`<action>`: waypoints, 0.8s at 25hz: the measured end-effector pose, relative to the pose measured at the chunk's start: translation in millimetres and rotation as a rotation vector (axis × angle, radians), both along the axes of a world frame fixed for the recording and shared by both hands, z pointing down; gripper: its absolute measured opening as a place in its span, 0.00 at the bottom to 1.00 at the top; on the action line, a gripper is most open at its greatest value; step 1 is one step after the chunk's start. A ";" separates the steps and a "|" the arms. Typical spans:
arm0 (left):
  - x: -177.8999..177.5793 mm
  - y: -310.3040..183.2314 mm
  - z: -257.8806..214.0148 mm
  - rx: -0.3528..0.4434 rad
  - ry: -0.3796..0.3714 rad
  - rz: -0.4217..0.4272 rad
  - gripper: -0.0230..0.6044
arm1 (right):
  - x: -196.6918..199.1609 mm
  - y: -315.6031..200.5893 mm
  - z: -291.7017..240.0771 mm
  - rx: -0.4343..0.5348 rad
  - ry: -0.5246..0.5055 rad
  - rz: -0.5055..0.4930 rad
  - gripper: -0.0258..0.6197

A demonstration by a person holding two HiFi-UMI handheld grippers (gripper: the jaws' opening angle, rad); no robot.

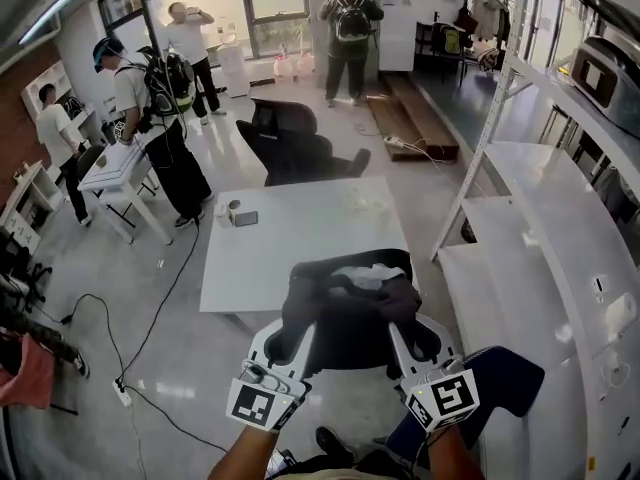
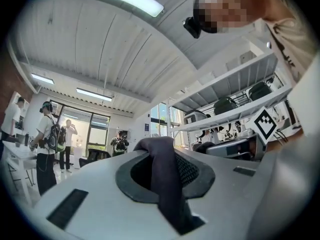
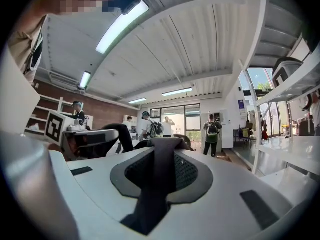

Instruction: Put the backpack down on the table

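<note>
- We hold the backpack (image 1: 350, 303) up in front of us, one grip on each side. It hangs at the near edge of the white table (image 1: 290, 253), so the carry looks nearly done.
- The left gripper (image 1: 283, 346) is clamped on a dark strap (image 2: 167, 184) that runs straight through between its jaws. The right gripper (image 1: 418, 346) is closed on the other strap (image 3: 159, 181) in the same way.
- What is left, as we judge it: bring the bag over the tabletop, lower it until it rests, then let both straps go (none of that is done yet).
- Small items (image 1: 238, 213) sit at the table's far left corner, well apart from the bag.
- We cannot tell whether the bag's bottom is already over the tabletop or just short of it, because the bag covers that edge in the head view.
- The gripper views show only the straps, not the bag's body. In the head view its lower part is hidden behind the grippers.
</note>
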State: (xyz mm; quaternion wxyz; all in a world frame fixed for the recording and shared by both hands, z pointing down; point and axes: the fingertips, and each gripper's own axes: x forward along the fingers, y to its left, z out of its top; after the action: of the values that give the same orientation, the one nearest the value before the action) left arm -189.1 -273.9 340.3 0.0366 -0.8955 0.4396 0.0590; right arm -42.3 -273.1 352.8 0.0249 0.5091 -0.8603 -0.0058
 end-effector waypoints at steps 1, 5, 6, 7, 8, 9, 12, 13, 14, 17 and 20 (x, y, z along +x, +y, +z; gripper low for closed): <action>-10.4 -10.9 -2.8 0.006 0.005 -0.017 0.13 | -10.6 -12.4 -2.0 0.000 -0.004 -0.010 0.19; -48.0 -52.3 -10.3 0.018 0.026 -0.085 0.13 | -48.3 -57.5 -6.8 0.008 -0.018 -0.058 0.19; -55.8 -62.6 -11.7 0.023 0.029 -0.098 0.13 | -55.8 -68.2 -8.3 0.010 -0.020 -0.067 0.19; -63.3 -73.1 -12.9 0.028 0.031 -0.110 0.13 | -63.0 -79.2 -9.5 0.010 -0.023 -0.075 0.19; -70.4 -84.0 -13.9 0.031 0.035 -0.121 0.13 | -70.0 -90.6 -9.9 0.009 -0.027 -0.083 0.19; -77.2 -95.3 -14.3 0.031 0.039 -0.130 0.14 | -76.9 -102.5 -9.6 0.007 -0.032 -0.091 0.19; -98.4 -132.2 -10.4 0.022 0.046 -0.158 0.13 | -97.4 -141.3 -4.6 -0.006 -0.041 -0.120 0.19; -105.9 -145.8 -8.2 0.017 0.049 -0.170 0.13 | -104.4 -154.6 -2.9 -0.007 -0.042 -0.134 0.19; -113.3 -159.5 -6.5 0.011 0.055 -0.182 0.13 | -111.2 -167.9 -1.9 -0.004 -0.043 -0.149 0.19; -128.5 -201.1 -2.9 -0.006 0.081 -0.210 0.13 | -125.3 -212.5 0.0 -0.007 -0.053 -0.182 0.19; -135.7 -244.2 4.0 -0.022 0.090 -0.226 0.13 | -130.7 -259.5 7.1 -0.037 -0.067 -0.194 0.19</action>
State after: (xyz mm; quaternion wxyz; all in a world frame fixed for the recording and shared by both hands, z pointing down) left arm -324.8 -518.1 344.3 0.0132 -0.8371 0.5395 0.0899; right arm -173.1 -532.6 360.0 0.0047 0.4230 -0.9058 0.0249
